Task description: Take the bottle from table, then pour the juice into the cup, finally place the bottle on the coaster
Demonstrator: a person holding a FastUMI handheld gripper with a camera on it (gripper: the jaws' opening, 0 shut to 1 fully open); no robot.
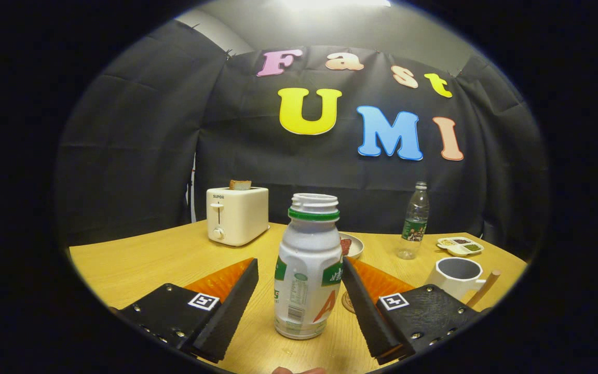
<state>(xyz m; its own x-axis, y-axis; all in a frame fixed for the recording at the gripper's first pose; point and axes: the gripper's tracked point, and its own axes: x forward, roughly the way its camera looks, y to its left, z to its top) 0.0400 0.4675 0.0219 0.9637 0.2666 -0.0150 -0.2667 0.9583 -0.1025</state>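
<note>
task barely begun: juice bottle [308, 270], cap off, stands upright on table [143, 259] btwn spread fingers of gripper [299, 304], right pad abt touching, left apart, no grip yet; pour into mug [457, 275] right of bottle & placing on coaster [348, 302] behind bottle both left.

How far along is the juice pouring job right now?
Nothing looks finished yet. The white plastic juice bottle with the green neck ring stands uncapped on the wooden table, between the open tool's fingers, neither pad clearly pressing it. Gripping, pouring into the white cup and setting it on the round coaster remain.
</note>
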